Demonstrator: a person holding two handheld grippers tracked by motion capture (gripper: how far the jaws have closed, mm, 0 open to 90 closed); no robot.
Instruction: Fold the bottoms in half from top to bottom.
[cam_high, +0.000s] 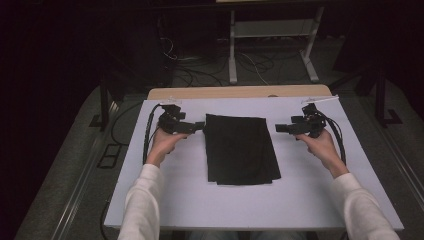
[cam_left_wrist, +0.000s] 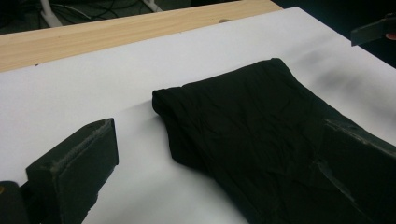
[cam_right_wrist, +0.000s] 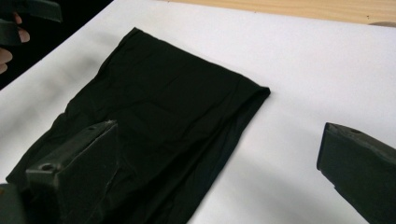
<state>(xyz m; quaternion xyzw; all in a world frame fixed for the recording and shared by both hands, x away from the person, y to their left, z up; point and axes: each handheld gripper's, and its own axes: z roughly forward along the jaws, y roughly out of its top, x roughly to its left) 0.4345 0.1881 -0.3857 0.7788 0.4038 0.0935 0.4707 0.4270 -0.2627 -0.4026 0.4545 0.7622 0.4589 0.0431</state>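
A folded black fabric garment (cam_high: 241, 149), rectangular in outline, lies flat at the middle of the white foam-covered table top (cam_high: 190, 200), with its long axis running away from the person. The left gripper (cam_high: 197, 126) sits just beside the garment's far left corner, and the right gripper (cam_high: 280, 128) stands a little apart from the far right corner. Both point inward toward the cloth.

In the left gripper view, the jaws stand wide apart and hold nothing; one jaw lies over bare table, the other over the cloth, so the rounded folded corner (cam_left_wrist: 161, 100) falls between them. In the right gripper view, the jaws are likewise spread wide and empty, straddling the opposite long edge of the garment (cam_right_wrist: 154, 116).

The step in hand appears to be taking hold of the two far corners for a further fold. To do it well, each gripper should be lowered until the lower jaw slides along the table under every layer at the corner, not under the top layer alone. The jaws should close only once the fold edge sits deep between them. Both sides should be gripped at matching points along the far edge so the cloth lifts evenly. A shallow pinch would likely let the inner layers slip and skew the fold.
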